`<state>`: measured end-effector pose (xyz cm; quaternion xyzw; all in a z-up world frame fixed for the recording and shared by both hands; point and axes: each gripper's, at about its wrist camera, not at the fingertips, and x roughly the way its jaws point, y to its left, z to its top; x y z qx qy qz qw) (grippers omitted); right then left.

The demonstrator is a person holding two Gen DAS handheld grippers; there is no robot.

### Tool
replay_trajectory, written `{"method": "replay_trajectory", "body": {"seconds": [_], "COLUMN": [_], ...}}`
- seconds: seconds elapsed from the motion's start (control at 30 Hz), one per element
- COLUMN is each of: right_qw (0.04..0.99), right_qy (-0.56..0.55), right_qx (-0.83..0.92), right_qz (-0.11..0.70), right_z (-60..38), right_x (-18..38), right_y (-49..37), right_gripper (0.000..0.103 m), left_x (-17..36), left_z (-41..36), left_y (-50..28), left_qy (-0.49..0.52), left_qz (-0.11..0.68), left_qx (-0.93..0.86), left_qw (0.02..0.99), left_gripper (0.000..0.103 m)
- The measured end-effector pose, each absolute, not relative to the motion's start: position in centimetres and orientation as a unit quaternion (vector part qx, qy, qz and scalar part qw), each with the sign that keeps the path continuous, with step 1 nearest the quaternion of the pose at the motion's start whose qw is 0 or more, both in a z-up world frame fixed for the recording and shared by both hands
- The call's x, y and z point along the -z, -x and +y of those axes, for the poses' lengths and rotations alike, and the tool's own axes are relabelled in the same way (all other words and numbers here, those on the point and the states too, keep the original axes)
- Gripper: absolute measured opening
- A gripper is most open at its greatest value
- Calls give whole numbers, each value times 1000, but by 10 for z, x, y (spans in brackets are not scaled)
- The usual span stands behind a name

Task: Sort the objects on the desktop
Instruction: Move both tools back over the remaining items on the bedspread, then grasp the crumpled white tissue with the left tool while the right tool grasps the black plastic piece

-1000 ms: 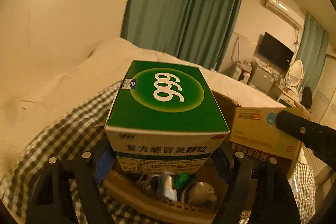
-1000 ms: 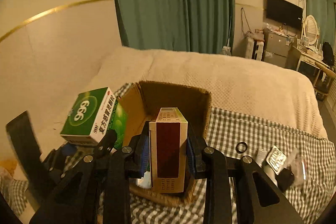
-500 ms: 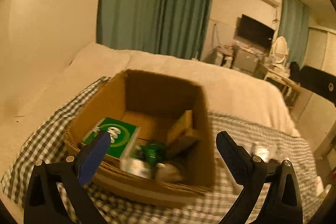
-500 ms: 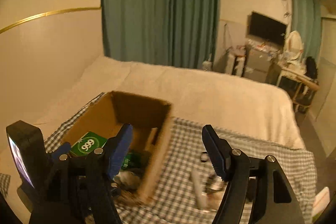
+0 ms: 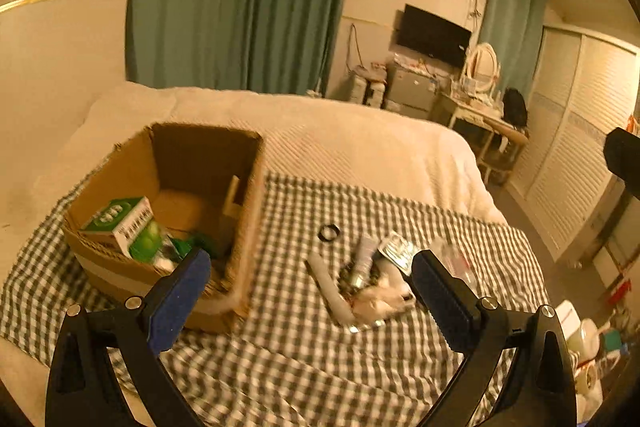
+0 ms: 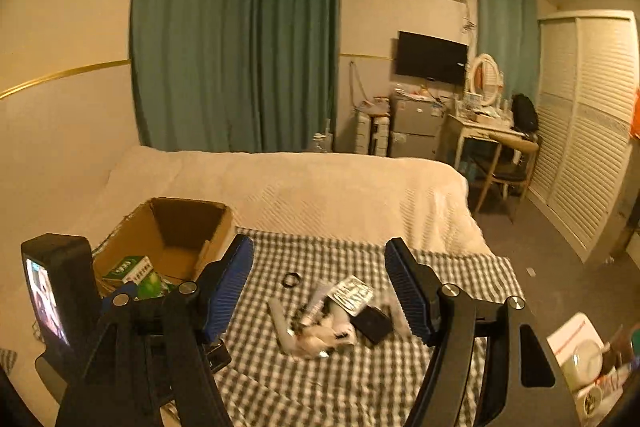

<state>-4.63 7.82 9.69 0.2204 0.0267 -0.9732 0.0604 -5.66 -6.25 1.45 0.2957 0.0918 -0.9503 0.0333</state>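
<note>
Wide bed [image 6: 344, 195] under a pale cover, filling the middle of both views. Across its near part, a checked cloth [image 5: 304, 343] carrying all the sorting things. On the left of the cloth, an open cardboard box [image 5: 132, 163] standing upright, flaps up. Inside, against its near left wall, a green and white medicine box [image 5: 120, 223] lying tilted on smaller green packets; deeper in, blurred, perhaps a second carton leaning on the right wall.

Right of the cardboard box and well apart from it, a loose pile [image 6: 332, 323] of small things on the cloth: a white tube [image 5: 328, 287] lying slantwise, a silvery blister pack [image 6: 354, 293] on top, a flat black case [image 6: 372, 325] touching the pile's right side. Just beyond the pile, toward the box, a small black ring [image 5: 329, 233] lying alone.

Left gripper [image 5: 308, 299] spread wide, holding nothing, blue pads above the cloth, the left pad in front of the box's near corner and the right one over the pile's right edge. Right gripper [image 6: 320, 291] likewise spread wide and empty, the pile and the ring showing between its fingers.
</note>
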Motion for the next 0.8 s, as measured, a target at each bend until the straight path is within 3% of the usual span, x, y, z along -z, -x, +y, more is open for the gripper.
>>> {"method": "replay_trajectory", "body": {"seconds": [0.4,0.63,0.8], "right_qw": [47,-1,-1], "right_qy": [-254,-266,-310], "right_qx": [966,964,950], "right_qz": [-20,15,-23], "right_z": [137,176,197], "right_x": [-41,39,87], "right_y": [53,78,109], "right_gripper": [68,68,68], "left_x": [60,127,151], "left_z": [-42,-16,6], "left_y": [80,106,124], "left_qy": [-336,-366,-360], "left_qz": [91,57,45], "left_qx": [936,929,932], "left_qw": [44,28,1], "left_gripper": [103,103,103]}}
